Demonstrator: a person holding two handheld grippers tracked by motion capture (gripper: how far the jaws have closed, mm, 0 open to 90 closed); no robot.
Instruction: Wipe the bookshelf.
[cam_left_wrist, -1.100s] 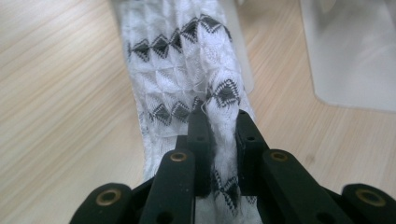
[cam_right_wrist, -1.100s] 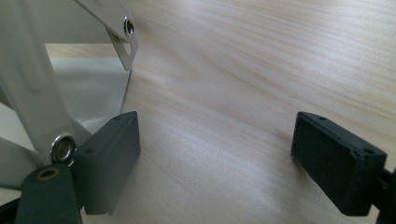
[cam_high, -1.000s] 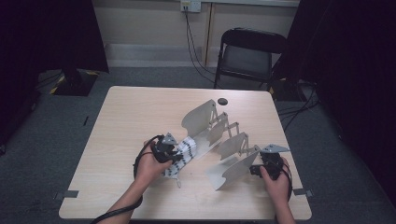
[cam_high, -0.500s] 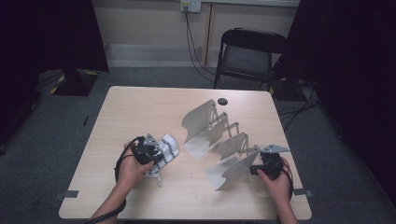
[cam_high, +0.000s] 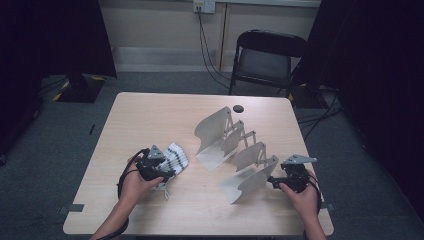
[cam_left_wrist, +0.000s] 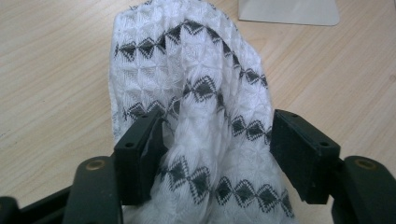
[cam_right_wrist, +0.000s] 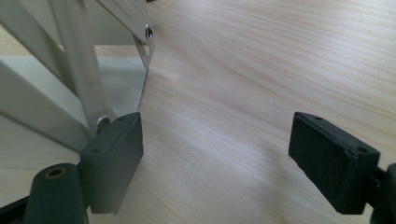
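A white cloth with black diamond bands (cam_high: 176, 155) (cam_left_wrist: 201, 88) lies bunched on the wooden table (cam_high: 150, 120), left of a white accordion rack with curved plates (cam_high: 235, 150) (cam_right_wrist: 56, 70). My left gripper (cam_high: 167, 171) (cam_left_wrist: 215, 135) sits over the cloth's near end. Its jaws have just been opening and now stand apart, with the cloth loose between them. One fold still brushes the left pad (cam_left_wrist: 140, 149). My right gripper (cam_high: 273, 181) (cam_right_wrist: 217, 140) stands open at the rack's near right end, bare table between its pads.
A small dark round object (cam_high: 238, 107) lies near the table's far edge. A black folding chair (cam_high: 270, 55) stands behind the table, with cables on the floor to its right. Dark curtains close in both sides.
My left hand has carried the cloth leftward, away from the rack, and the cloth now rests on the table. The right hand has kept still.
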